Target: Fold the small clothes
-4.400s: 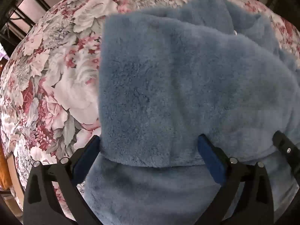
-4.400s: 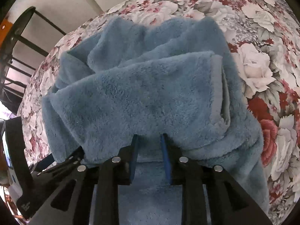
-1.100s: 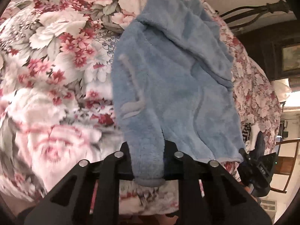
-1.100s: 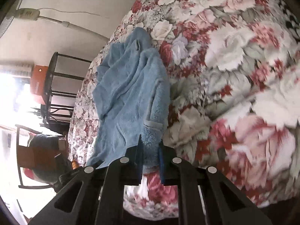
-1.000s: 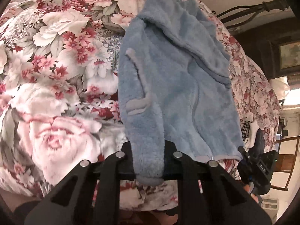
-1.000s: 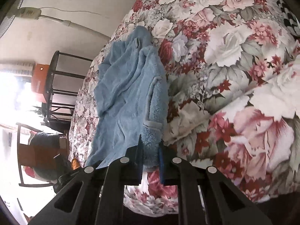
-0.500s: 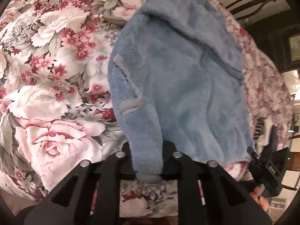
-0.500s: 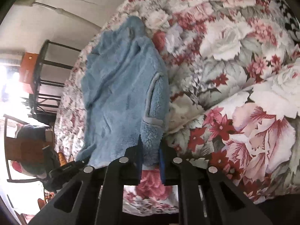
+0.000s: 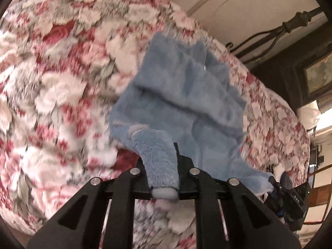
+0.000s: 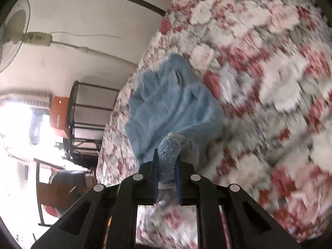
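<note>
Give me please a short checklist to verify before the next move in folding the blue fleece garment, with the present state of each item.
1. Left gripper is shut on the blue fleece garment: ok; fleece fills the jaws.
2. Right gripper is shut on the garment: ok; a fleece end with a grey cuff sits between the pads.
3. Both grips are on matching ends: cannot tell.
4. The far part of the garment rests on the floral bedspread: ok.
5. The body lies flat and smooth: not ok; ridges and folds cross it.
6. Pictures are sharp enough to judge alignment: not ok; the bedspread is blurred.
</note>
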Action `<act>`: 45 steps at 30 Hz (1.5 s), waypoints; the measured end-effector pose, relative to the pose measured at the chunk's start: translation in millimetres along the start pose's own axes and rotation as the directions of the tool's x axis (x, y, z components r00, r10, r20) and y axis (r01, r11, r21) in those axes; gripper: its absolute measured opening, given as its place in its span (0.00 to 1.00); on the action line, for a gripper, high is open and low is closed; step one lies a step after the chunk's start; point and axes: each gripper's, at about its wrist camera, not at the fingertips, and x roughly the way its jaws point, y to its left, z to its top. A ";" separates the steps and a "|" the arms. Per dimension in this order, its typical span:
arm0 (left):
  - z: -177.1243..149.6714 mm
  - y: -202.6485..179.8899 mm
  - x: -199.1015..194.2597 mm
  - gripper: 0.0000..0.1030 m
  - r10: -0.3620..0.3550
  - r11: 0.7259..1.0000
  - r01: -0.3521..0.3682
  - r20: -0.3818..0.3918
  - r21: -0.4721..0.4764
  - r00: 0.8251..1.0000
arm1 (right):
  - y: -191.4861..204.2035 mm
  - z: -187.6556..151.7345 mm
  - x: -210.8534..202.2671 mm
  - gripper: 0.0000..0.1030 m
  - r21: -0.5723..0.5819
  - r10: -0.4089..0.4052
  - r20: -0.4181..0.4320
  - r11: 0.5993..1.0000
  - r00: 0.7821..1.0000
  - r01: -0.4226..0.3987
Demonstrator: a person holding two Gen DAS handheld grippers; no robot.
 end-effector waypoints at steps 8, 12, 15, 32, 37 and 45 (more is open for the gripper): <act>54.7 -15.3 8.5 0.12 -0.029 0.998 0.034 0.105 -0.047 0.994 | 18.7 39.1 28.5 0.13 0.058 0.056 0.066 0.997 0.996 -0.060; 78.6 -23.8 17.2 0.12 -0.029 0.999 0.035 0.137 -0.040 0.990 | 29.2 57.6 48.7 0.13 0.059 0.070 0.085 0.995 0.994 -0.075; 95.0 -27.8 25.1 0.12 -0.038 0.998 0.044 0.155 -0.038 0.987 | 35.4 71.3 62.6 0.13 0.055 0.078 0.095 0.995 0.992 -0.083; 176.2 -33.1 91.4 0.14 0.006 0.999 0.000 0.144 -0.044 0.989 | 46.2 150.3 154.7 0.13 0.035 0.016 0.150 0.999 0.988 -0.022; 184.1 -20.8 111.7 0.33 -0.004 0.997 0.013 0.121 -0.077 0.993 | 30.9 162.4 174.6 0.17 0.044 -0.014 0.153 0.999 0.988 0.007; 183.6 -26.4 62.5 0.90 -0.033 0.998 0.048 0.302 -0.040 0.953 | 45.9 172.2 147.2 0.45 -0.034 0.095 0.227 0.995 0.969 -0.089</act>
